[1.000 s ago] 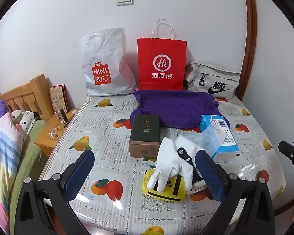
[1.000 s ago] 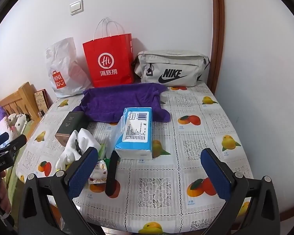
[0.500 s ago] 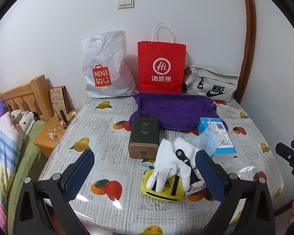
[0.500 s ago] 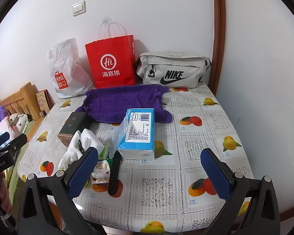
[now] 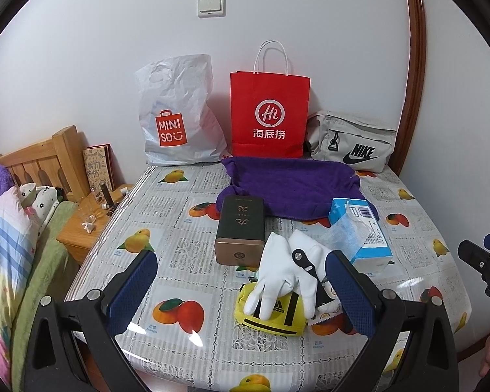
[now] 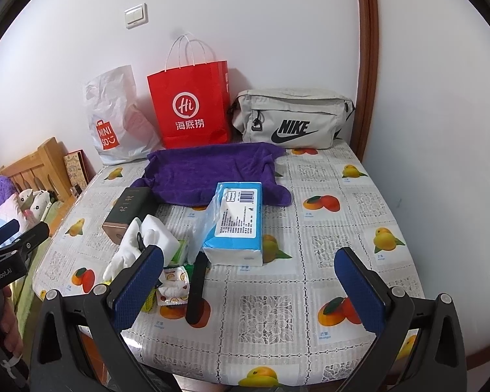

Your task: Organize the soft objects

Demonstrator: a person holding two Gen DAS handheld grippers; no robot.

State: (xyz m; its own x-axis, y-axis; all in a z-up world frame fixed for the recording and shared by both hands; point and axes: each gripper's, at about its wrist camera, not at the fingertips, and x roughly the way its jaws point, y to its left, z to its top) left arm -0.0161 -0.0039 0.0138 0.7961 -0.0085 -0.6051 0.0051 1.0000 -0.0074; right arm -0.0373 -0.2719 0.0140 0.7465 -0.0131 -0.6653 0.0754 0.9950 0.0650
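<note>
Tongs on my left gripper (image 5: 241, 289) and right gripper (image 6: 250, 289) gape empty above the table edge, because the soft white cotton gloves (image 5: 285, 269) lie untouched at one o'clock.

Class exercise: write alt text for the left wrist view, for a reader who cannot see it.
An open hand-held gripper faces a fruit-print table holding white gloves on a yellow pouch, a dark box, a tissue pack and a purple towel. Three bags line the wall behind.
</note>
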